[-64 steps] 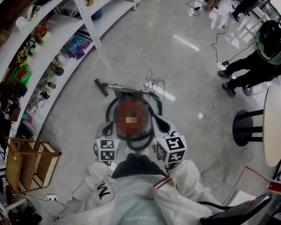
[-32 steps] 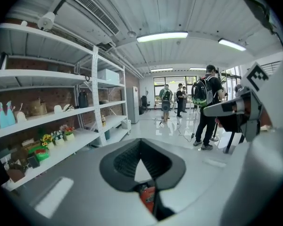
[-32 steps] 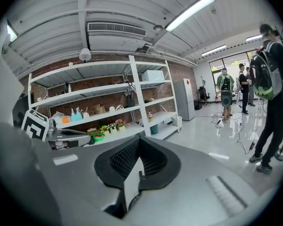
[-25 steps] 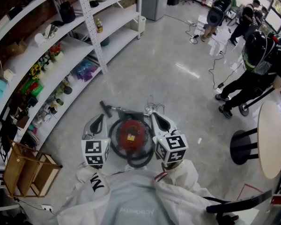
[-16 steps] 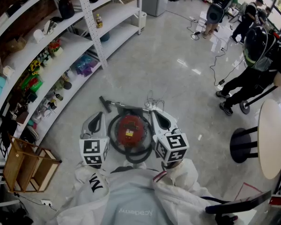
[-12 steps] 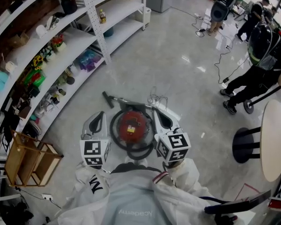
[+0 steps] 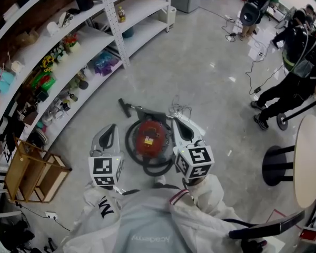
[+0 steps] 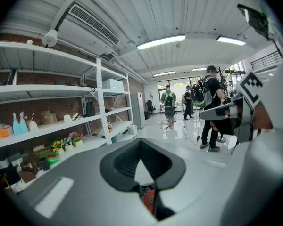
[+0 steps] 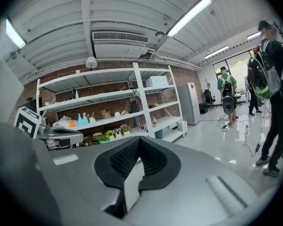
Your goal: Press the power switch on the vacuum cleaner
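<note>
Nothing pressed yet, by the look of it: no contact with the red vacuum cleaner, and the power switch too small to pick out from the head view. Left gripper and right gripper both with jaws drawn together on nothing, flanking the machine, set low on the floor between and beneath them. Left to do: bring one closed tip down onto the switch and push.

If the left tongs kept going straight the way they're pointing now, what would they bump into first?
Nothing close: the left tongs point out over bare grey floor, with the round red vacuum cleaner low to their right. Farther on, probably the white metal shelving, though depth is unclear.
</note>
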